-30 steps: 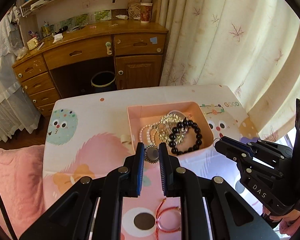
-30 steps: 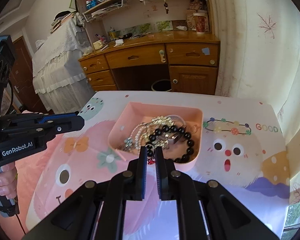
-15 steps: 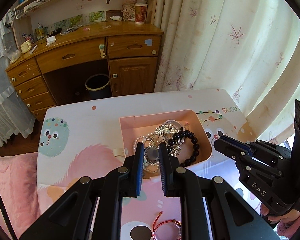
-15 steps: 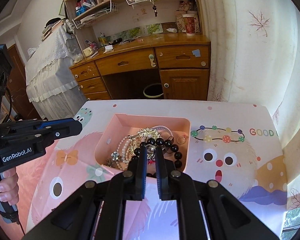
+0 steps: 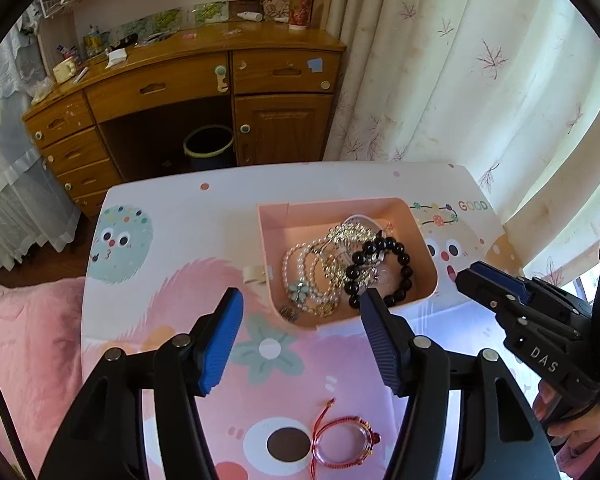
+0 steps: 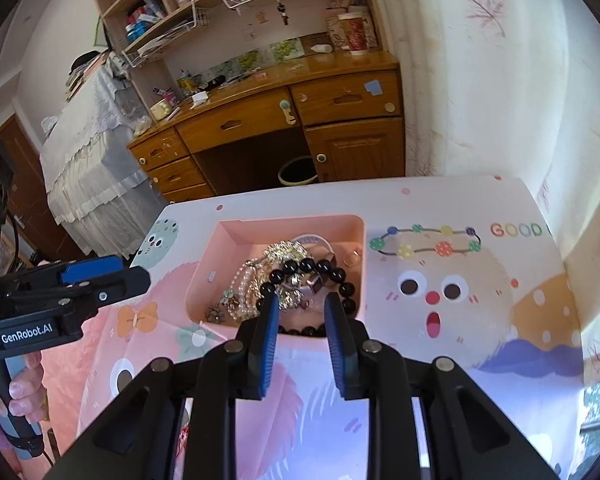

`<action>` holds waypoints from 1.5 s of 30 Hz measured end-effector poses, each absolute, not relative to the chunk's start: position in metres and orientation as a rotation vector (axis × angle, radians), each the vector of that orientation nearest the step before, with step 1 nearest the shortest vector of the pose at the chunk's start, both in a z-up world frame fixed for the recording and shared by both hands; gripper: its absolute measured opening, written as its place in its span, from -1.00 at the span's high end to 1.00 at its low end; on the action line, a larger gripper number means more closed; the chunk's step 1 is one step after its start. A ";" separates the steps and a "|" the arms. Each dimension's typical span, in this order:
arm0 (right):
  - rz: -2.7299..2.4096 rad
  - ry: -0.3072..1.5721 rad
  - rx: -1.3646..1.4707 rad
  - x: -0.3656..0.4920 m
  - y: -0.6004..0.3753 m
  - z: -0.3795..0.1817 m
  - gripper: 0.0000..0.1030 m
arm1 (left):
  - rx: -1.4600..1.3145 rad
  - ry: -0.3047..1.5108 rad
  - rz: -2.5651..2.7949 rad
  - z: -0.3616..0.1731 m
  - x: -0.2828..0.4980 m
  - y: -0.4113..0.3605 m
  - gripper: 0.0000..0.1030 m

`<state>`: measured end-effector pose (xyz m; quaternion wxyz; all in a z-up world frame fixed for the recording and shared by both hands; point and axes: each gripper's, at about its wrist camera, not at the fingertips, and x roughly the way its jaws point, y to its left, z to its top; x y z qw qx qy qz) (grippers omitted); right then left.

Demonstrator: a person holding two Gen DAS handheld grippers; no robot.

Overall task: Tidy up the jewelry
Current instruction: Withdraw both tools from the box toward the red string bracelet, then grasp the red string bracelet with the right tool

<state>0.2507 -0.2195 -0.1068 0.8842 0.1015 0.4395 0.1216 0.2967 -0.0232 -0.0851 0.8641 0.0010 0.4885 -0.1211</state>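
Right gripper (image 6: 300,312) hovers with fingers apart over the pink box (image 6: 278,226), black bead bracelet (image 6: 312,268) between them.

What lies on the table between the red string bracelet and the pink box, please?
In the left wrist view, only bare printed tablecloth separates the red string bracelet from the pink box.

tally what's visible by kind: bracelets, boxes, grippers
Bracelets, clearly separable: 3, black bead bracelet, pearl bracelet, red cord bracelet; the rest is a tangle.
Boxes: 1, pink box.
Grippers: 2, left gripper, right gripper.
Total: 6
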 end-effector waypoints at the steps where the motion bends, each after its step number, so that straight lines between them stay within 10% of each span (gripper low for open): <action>1: 0.248 0.922 0.220 0.249 -0.221 -0.107 0.54 | -0.002 1.025 -0.251 -0.085 0.294 -0.021 -0.16; 45: 0.241 1.323 0.272 0.170 -0.140 -0.177 0.45 | -0.056 1.344 -0.062 -0.155 0.151 0.088 -0.50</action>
